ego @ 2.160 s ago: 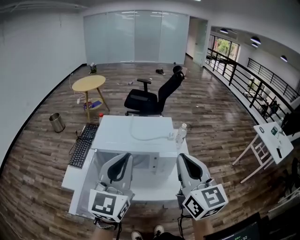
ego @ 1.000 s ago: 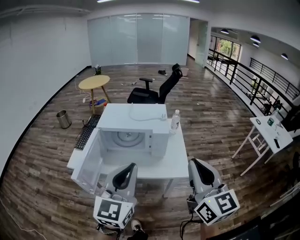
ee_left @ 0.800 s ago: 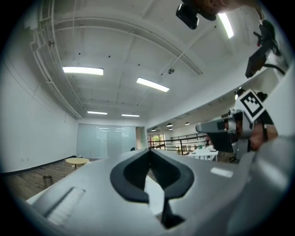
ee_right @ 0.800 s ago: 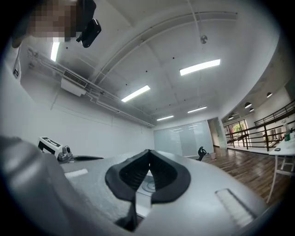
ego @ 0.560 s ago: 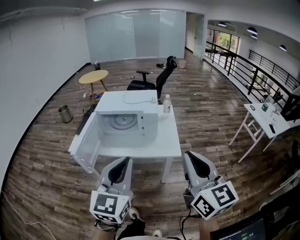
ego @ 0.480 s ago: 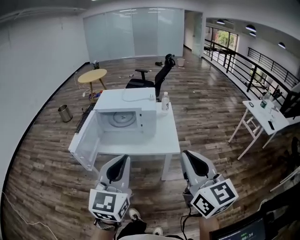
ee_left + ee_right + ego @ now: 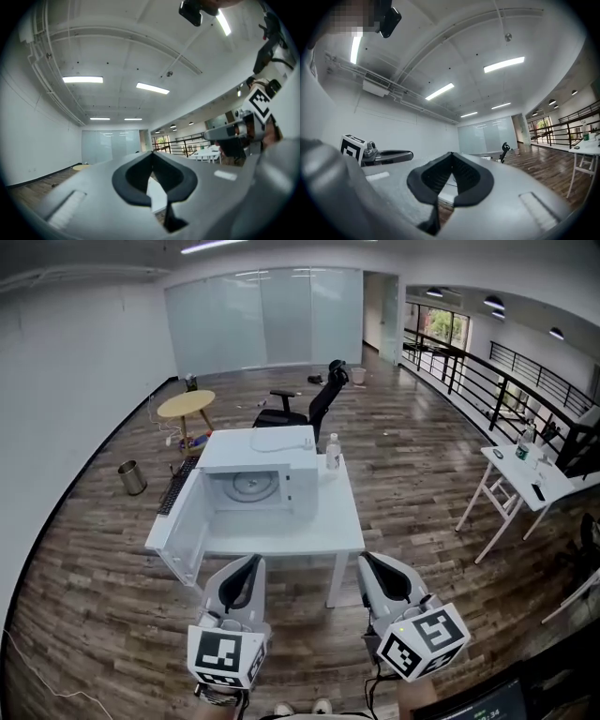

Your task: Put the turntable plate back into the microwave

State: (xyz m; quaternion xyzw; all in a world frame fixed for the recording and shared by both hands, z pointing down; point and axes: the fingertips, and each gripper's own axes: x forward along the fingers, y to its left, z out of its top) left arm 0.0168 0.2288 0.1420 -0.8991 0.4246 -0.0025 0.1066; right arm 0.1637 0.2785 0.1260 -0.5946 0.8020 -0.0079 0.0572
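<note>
Presently, near to far. Left hand-held gripper (image 7: 248,564): near foreground, pointing level toward the table, jaws fully together, nothing between them; carried empty, apparently because there is no load left to bring. Right hand-held gripper (image 7: 372,564): just to the right of the first, same level pose, jaws likewise closed on nothing. Both sit well apart from the table (image 7: 314,535), over bare wooden floor (image 7: 422,484), which suggests a stand-off position rather than a reach. Table: white, square-topped, carrying the items below. Microwave (image 7: 234,452): white, on the table's far left portion, opening facing the near side so that the cavity can be reached from where the person stands. Door (image 7: 186,538): swung fully open to the left and overhanging the table's near left edge, giving free access to the cavity. Turntable plate (image 7: 251,486): pale round disc lying flat on the cavity floor, inside the microwave; by appearance seated in its place, though whether it sits true on its hub is too small to tell. Bottle (image 7: 332,452): clear, upright, just right of the microwave, out of the door's path. Keyboard (image 7: 176,486): dark, left of the microwave. Cable (image 7: 281,439): looped on the microwave's top. Judgement: placement looks complete; only closing the door may be outstanding.
</note>
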